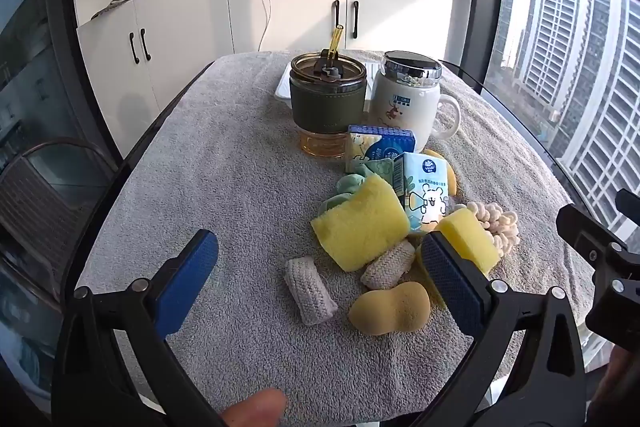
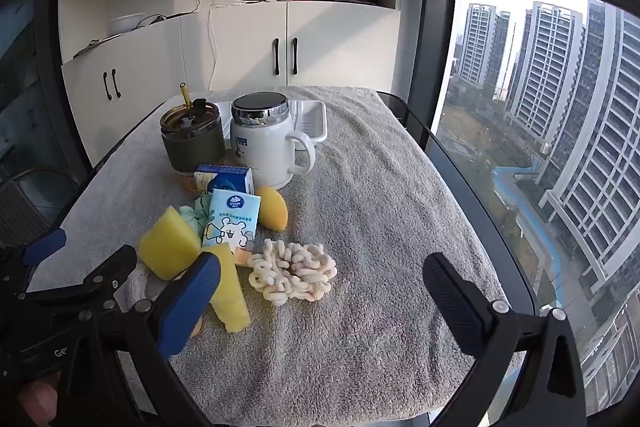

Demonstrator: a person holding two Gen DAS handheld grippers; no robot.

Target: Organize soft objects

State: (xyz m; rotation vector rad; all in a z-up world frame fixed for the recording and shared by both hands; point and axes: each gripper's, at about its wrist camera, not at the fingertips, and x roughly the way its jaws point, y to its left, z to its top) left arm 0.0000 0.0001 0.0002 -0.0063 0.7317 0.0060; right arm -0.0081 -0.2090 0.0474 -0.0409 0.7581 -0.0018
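Observation:
A pile of soft things lies on the grey towel point(image 1: 224, 163): a large yellow sponge point(image 1: 360, 223), a smaller yellow sponge point(image 1: 468, 239), two knitted rolls point(image 1: 310, 290) point(image 1: 388, 264), a tan gourd-shaped sponge point(image 1: 390, 309), a cream chenille scrunchie point(image 2: 292, 273), green cloth point(image 1: 348, 187), two tissue packs point(image 1: 424, 187) point(image 1: 380, 143) and a yellow mango-shaped sponge point(image 2: 274, 213). My left gripper point(image 1: 320, 267) is open, above the knitted rolls and tan sponge. My right gripper point(image 2: 322, 285) is open, just above the scrunchie. Both are empty.
A dark-sleeved glass tumbler with straw point(image 1: 328, 99) and a white lidded mug point(image 1: 408, 99) stand behind the pile, before a white tray point(image 2: 312, 121). White cabinets point(image 1: 280, 15) stand beyond the table. A window point(image 2: 560, 147) is right, a chair point(image 1: 44, 195) left.

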